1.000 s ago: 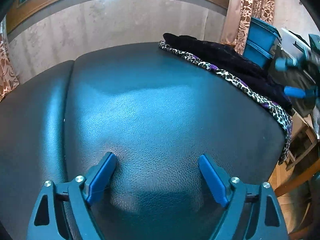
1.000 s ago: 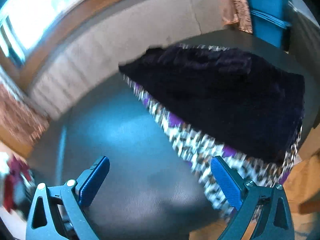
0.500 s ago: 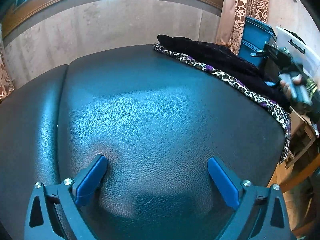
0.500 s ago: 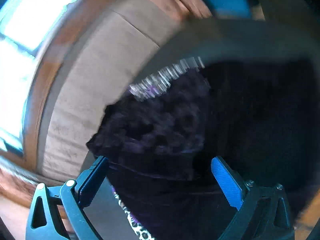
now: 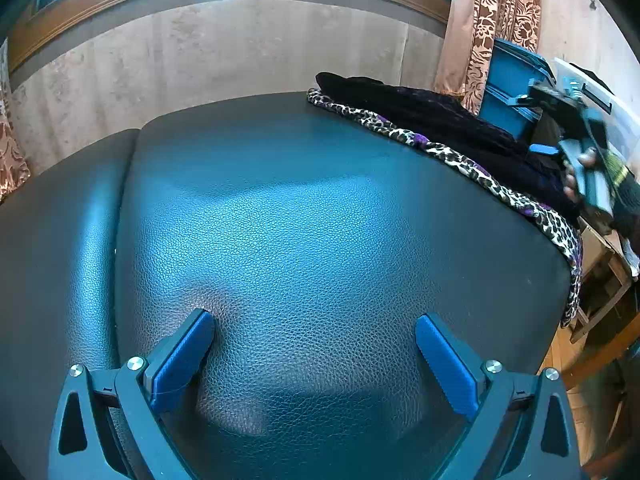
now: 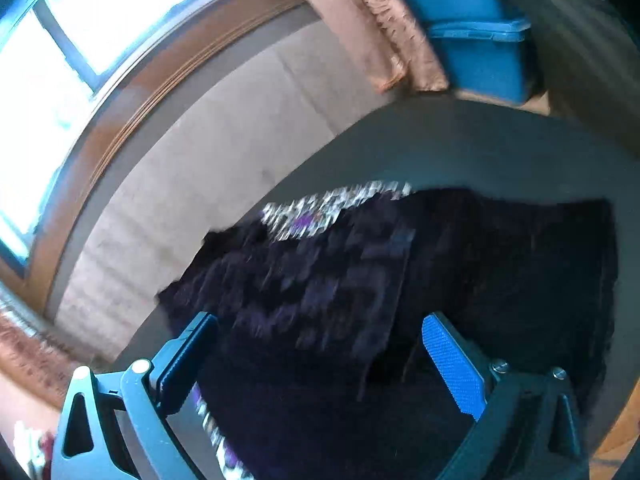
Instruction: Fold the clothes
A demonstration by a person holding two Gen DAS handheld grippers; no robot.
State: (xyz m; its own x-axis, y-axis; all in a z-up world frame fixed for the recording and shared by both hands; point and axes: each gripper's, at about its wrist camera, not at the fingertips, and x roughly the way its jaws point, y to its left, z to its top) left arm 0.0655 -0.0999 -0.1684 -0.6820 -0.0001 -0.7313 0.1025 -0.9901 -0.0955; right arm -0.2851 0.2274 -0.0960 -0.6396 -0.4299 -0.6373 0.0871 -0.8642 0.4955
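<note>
A dark purple-black velvet garment (image 5: 440, 120) lies folded on a leopard-print cloth (image 5: 472, 168) along the far right side of a black leather table (image 5: 300, 220). My left gripper (image 5: 314, 336) is open and empty, low over the bare leather near the front edge. My right gripper (image 6: 320, 336) is open and empty, right over the velvet garment (image 6: 460, 272); the leopard-print cloth (image 6: 332, 208) peeks out behind it. The right gripper also shows in the left wrist view (image 5: 576, 152), held in a hand at the table's right edge. The right wrist view is blurred.
A beige wall and a window with a wooden sill run behind the table. Patterned curtains (image 5: 504, 20) hang at the back right beside blue plastic bins (image 5: 508, 92). Wooden furniture (image 5: 604, 280) and wood floor lie past the table's right edge.
My left gripper has opened wider and barely shifted. My right gripper has swung from beside the pile to directly over the velvet garment, still moving.
</note>
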